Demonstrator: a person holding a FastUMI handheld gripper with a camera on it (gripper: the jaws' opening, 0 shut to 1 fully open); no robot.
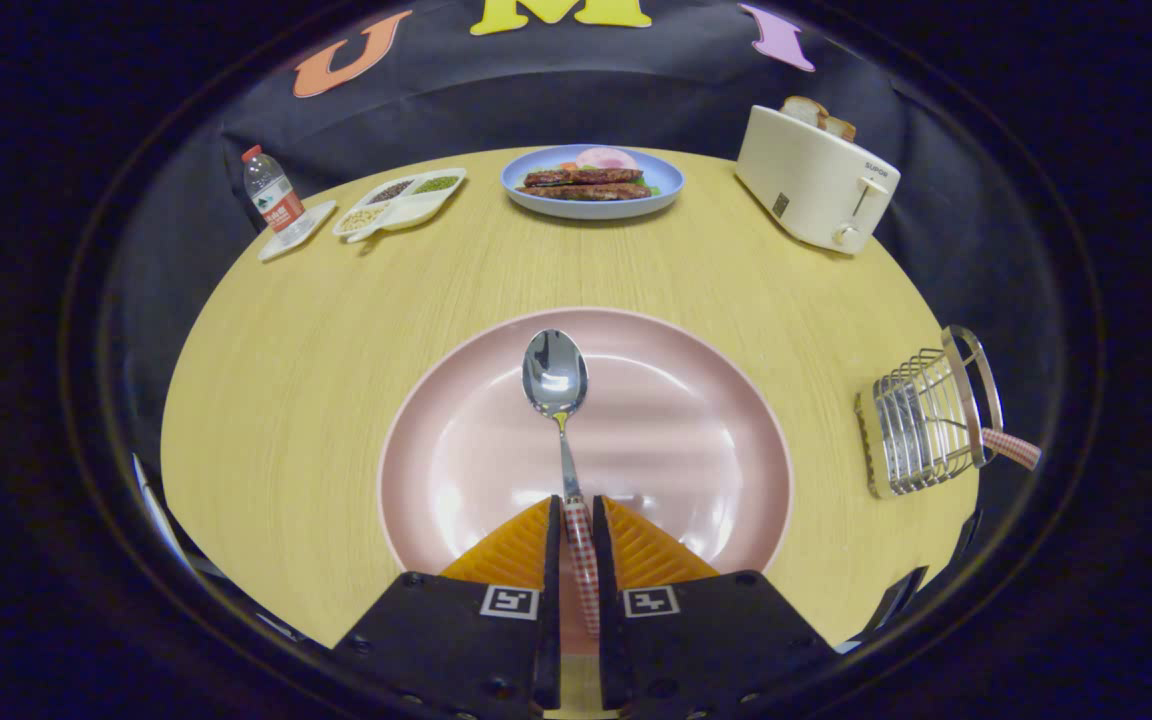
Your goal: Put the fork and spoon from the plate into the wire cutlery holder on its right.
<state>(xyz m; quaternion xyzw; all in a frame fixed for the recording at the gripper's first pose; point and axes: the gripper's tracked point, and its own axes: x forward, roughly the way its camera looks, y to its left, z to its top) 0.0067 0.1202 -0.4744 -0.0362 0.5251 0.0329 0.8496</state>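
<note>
Over the pink plate (pixel 436 440) the gripper (pixel 577 530) has both fingers clamped on the spoon (pixel 556 375) by its checked handle, bowl pointing ahead. To the right waits the wire cutlery holder (pixel 921 420), a checked handle, likely the fork (pixel 1011 447), already poking out. The risk: that long spoon pivots in the pinch, or snags the wire rim.

On the bench (pixel 316 380) there were two plates: one pink plate (pixel 696 420) and, beyond it, one blue plate (pixel 591 206) of food. One spoon (pixel 556 385) lay over the pink plate. To that plate's right stood one wire cutlery holder (pixel 921 425) with one checked handle (pixel 1011 447) in it. Beyond were one toaster (pixel 816 180), one bottle (pixel 272 195) and one divided tray (pixel 401 203).
</note>
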